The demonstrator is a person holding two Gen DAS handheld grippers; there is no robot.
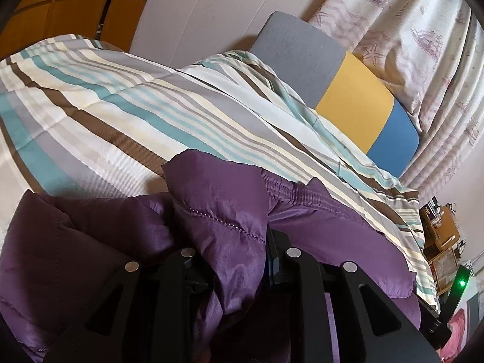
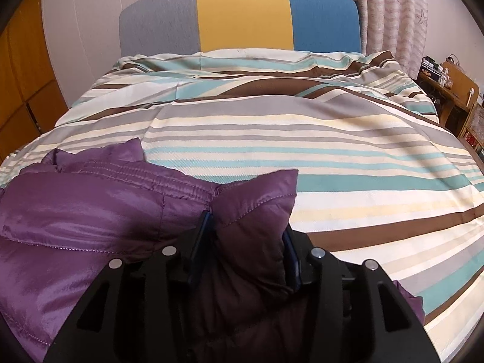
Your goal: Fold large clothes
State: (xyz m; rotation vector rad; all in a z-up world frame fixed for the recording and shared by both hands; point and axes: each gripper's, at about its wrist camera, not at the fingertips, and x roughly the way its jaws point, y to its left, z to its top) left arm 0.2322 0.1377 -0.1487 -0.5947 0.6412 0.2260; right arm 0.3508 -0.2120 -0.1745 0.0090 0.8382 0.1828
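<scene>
Lying bunched on the striped bedspread [image 2: 332,139] at the near end of the bed, the purple quilted jacket [image 2: 90,211] is pinched at two spots: the left gripper [image 1: 233,251] is clamped on one raised fold and the right gripper [image 2: 248,236] on another, below the grey, yellow and blue headboard [image 2: 242,15].

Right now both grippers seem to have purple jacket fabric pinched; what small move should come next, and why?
Probably carry both grips forward together over the striped bedspread toward the headboard. The left gripper and right gripper each pinch a corner of the purple jacket, which lies bunched near the bed's near edge, so drawing it forward should spread it flat.
</scene>
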